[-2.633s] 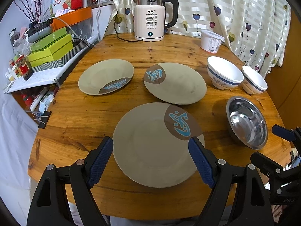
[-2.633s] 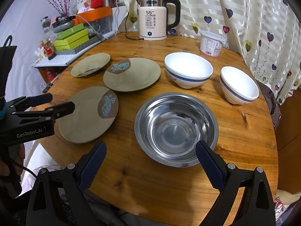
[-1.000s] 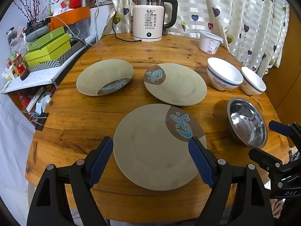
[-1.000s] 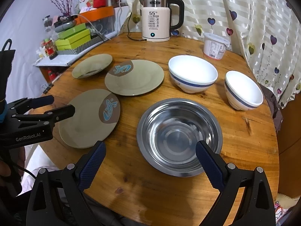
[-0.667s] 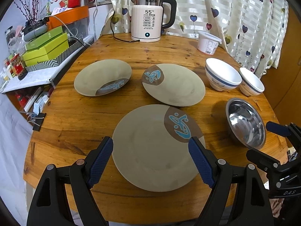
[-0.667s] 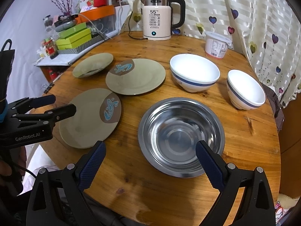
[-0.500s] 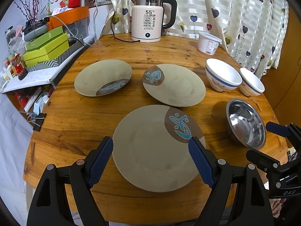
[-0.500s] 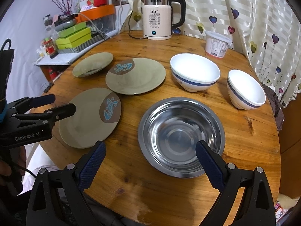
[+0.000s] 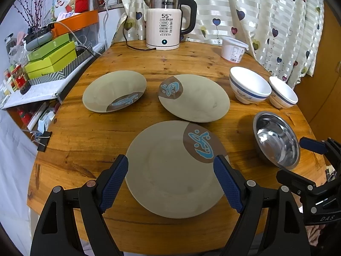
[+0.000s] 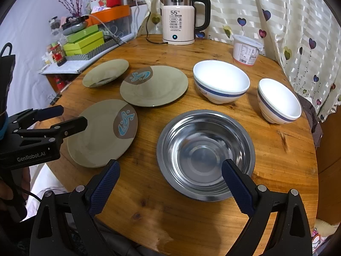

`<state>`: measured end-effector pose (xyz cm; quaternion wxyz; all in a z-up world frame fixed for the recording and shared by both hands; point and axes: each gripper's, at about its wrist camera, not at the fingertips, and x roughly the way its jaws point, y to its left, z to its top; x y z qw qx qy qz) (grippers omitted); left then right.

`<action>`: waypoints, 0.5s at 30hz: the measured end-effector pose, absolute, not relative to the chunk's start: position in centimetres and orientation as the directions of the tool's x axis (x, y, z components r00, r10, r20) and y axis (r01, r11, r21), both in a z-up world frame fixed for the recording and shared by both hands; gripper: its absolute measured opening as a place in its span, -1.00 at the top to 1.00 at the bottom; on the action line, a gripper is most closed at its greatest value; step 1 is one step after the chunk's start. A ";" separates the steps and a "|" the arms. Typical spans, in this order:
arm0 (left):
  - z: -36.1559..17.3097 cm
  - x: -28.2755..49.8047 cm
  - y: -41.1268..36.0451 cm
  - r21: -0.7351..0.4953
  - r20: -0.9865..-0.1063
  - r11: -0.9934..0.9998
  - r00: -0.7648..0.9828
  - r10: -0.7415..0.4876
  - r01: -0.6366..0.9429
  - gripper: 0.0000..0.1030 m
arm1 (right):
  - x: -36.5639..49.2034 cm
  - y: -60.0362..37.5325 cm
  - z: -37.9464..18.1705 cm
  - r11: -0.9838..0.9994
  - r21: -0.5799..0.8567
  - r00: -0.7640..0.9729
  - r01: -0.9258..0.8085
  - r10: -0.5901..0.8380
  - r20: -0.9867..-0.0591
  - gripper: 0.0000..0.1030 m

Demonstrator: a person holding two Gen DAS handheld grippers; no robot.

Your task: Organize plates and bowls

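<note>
Three beige plates with blue-and-brown motifs lie on the round wooden table (image 9: 89, 128): a near one (image 9: 170, 170), a middle one (image 9: 196, 100) and a far-left one (image 9: 113, 89). A steel bowl (image 10: 204, 153) sits near the front right, with a large white bowl (image 10: 221, 83) and a small white bowl (image 10: 279, 100) behind it. My left gripper (image 9: 170, 177) is open, its jaws either side of the near plate's front part and above it. My right gripper (image 10: 170, 181) is open over the steel bowl's near rim.
A white electric kettle (image 9: 166, 27) and a white tub (image 9: 233, 49) stand at the table's back. Green boxes (image 9: 51, 57) and clutter fill a shelf on the left. A heart-patterned curtain (image 10: 287, 21) hangs behind and to the right. The table edge is near both grippers.
Both grippers have drifted slightly back and up from the table, so the dishes look a little farther. Both stay open and nothing on the table has moved.
</note>
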<state>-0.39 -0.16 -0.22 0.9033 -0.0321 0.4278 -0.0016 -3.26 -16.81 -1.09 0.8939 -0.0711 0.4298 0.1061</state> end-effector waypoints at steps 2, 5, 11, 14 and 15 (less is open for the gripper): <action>-0.2 -0.4 -0.1 -0.060 -0.773 0.998 0.634 -0.031 -0.025 -0.60 | -3.2 -16.9 -1.1 0.968 -0.035 0.608 -0.250 0.129 -0.783 -0.88; -0.2 -0.4 -0.1 -0.061 -0.773 0.998 0.634 -0.032 -0.024 -0.60 | -3.2 -16.9 -1.1 0.968 -0.035 0.608 -0.250 0.129 -0.784 -0.88; -0.2 -0.4 -0.2 -0.063 -0.773 0.998 0.634 -0.033 -0.024 -0.60 | -3.3 -16.6 -1.3 0.966 -0.040 0.605 -0.255 0.127 -0.786 -0.88; -0.2 -0.4 -0.2 -0.065 -0.773 0.998 0.633 -0.037 -0.021 -0.60 | -3.3 -16.4 -1.3 0.966 -0.042 0.603 -0.257 0.126 -0.788 -0.88; -0.4 -0.3 0.0 -0.065 -0.774 0.998 0.632 -0.038 -0.021 -0.60 | -3.3 -16.4 -1.4 0.965 -0.044 0.603 -0.257 0.125 -0.788 -0.88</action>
